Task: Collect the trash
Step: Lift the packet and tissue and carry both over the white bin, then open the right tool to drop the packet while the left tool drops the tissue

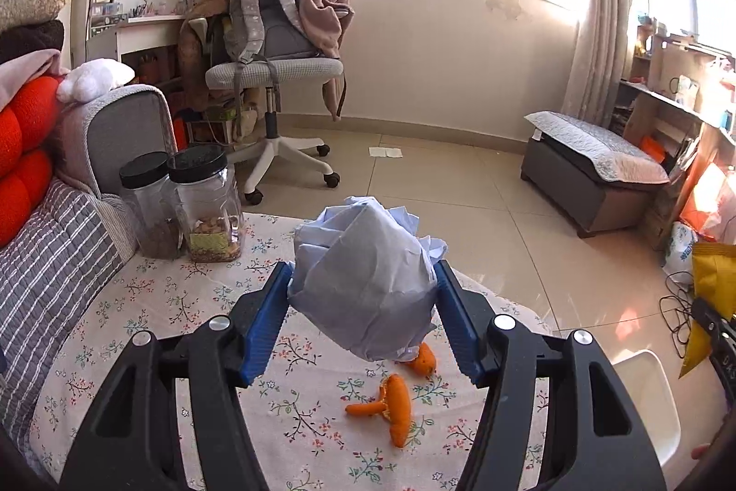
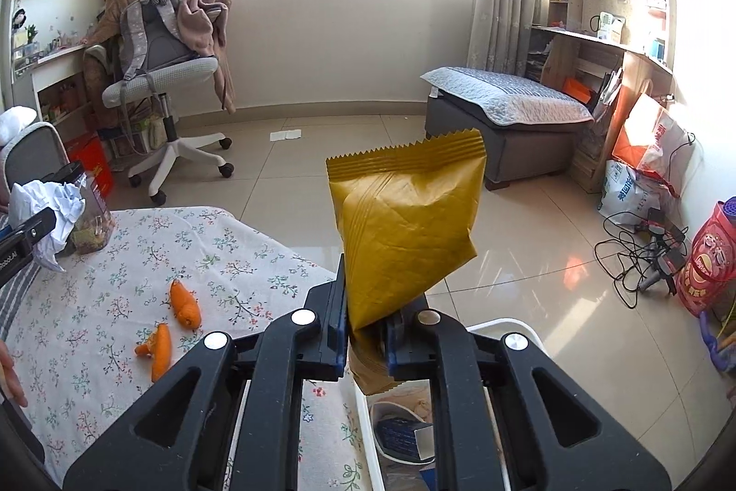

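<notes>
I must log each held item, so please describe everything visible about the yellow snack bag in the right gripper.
The yellow snack bag is a matte, mustard-gold packet with creased faces and a zigzag-cut sealed top edge. It looks puffed rather than flattened. It stands roughly upright, tilted a little, pinched near its lower end by the right gripper, whose blue-padded fingers press both sides. It hangs in the air over a white bin beside the flowered tablecloth. No print is visible.

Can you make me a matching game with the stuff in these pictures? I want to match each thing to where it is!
Things:
1. crumpled paper ball
2. yellow snack bag
3. orange peels
4. two jars

Places:
A. lying on the flowery tablecloth
B. squeezed in the left claw
C. standing at the table's far edge
D. pinched in the right claw

Pairs: 1-B, 2-D, 3-A, 4-C
</notes>
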{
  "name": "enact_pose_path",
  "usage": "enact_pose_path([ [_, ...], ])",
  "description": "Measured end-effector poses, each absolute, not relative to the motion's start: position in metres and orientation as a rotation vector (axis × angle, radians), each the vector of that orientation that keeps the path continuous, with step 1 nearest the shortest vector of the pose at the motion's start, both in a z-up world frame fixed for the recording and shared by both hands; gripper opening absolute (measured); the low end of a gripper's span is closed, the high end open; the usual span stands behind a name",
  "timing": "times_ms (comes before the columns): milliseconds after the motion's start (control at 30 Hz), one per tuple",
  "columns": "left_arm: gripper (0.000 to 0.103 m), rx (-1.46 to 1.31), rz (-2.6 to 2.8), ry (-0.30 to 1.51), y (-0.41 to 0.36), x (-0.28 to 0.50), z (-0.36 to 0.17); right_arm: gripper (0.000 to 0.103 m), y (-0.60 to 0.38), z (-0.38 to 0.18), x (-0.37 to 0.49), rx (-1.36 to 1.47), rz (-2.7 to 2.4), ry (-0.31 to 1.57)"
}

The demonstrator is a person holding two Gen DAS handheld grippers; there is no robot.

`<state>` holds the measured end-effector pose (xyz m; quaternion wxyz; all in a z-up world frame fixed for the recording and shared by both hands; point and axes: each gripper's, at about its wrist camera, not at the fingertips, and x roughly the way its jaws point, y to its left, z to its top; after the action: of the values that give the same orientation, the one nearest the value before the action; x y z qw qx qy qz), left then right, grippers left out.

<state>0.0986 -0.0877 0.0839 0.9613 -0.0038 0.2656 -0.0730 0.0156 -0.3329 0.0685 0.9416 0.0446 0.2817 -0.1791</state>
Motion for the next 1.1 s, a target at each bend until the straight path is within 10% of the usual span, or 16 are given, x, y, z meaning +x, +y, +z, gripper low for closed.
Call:
enact_pose_path([
  [633, 0.062, 0.079, -0.386, 0.543, -0.223, 0.065, 0.088, 0.020, -0.410, 0.047, -0.029, 0.209, -0.517, 0.633],
  [1100, 0.062, 0.111, -0.560, 0.573, -0.304, 0.048, 0.084, 0.080, -0.452, 0.042, -0.064, 0.253, -0.721, 0.618],
])
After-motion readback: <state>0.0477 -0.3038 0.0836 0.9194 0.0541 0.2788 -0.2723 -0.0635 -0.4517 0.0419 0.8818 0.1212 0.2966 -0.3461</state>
